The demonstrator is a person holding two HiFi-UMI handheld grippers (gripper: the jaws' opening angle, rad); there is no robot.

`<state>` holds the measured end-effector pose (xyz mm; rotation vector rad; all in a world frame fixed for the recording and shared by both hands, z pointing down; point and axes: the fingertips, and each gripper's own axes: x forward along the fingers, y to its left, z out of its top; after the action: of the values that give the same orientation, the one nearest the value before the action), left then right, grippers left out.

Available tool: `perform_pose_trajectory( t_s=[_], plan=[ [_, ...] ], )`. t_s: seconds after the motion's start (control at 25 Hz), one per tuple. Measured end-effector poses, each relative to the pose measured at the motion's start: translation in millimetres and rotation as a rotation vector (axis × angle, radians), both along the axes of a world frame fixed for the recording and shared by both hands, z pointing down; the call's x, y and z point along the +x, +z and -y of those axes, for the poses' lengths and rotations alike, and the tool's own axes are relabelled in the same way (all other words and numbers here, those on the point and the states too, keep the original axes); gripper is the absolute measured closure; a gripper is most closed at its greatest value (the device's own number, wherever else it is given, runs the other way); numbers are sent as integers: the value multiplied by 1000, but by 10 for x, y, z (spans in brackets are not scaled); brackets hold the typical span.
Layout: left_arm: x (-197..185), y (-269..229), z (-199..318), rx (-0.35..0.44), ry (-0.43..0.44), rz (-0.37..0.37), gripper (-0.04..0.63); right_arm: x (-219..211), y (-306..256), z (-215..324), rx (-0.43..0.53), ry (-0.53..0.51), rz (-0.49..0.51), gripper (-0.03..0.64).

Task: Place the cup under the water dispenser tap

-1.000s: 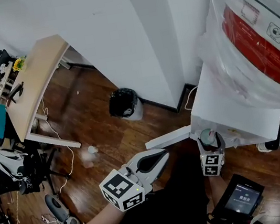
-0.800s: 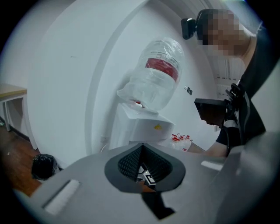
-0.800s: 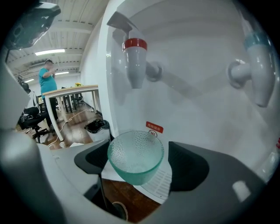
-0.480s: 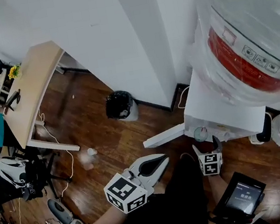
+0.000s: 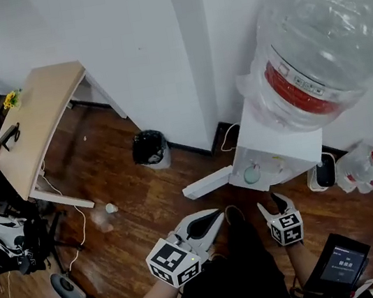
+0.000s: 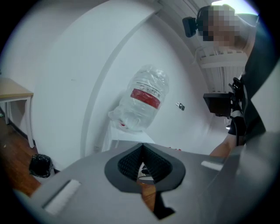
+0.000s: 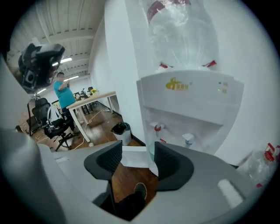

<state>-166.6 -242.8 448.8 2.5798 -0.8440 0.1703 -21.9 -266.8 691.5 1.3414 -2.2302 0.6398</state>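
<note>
Standing in dispenser [image 5: 280, 137] recess, teal cup [image 5: 251, 175], left hand-held gripper [image 6: 142, 151] pressed together, right hand-held gripper [image 7: 138, 153] spread, just narrowed, holding nothing

The right gripper [image 7: 138, 146] hides most of the cup [image 7: 151, 152].

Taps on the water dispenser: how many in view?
2: a red tap at the left of the recess, a blue tap to its right, in the right gripper view. None seems hidden.

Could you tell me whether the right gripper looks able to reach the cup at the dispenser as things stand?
Probably yes: the right gripper faces the cup with nothing between; its fingers, just now closing, are apart and empty.
</note>
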Motion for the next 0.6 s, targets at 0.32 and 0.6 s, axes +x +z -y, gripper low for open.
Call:
perform_pose_trajectory(
  t_s=[0.32, 0.6],
  plan=[
    [-210, -211, -384, 50, -36, -82, 595, -205, -1225, -388, 106, -28, 99, 563],
    [-227, -321, -583, 92, -55, -90, 595, -268, -1758, -586, 169, -55, 151, 616]
  ],
)
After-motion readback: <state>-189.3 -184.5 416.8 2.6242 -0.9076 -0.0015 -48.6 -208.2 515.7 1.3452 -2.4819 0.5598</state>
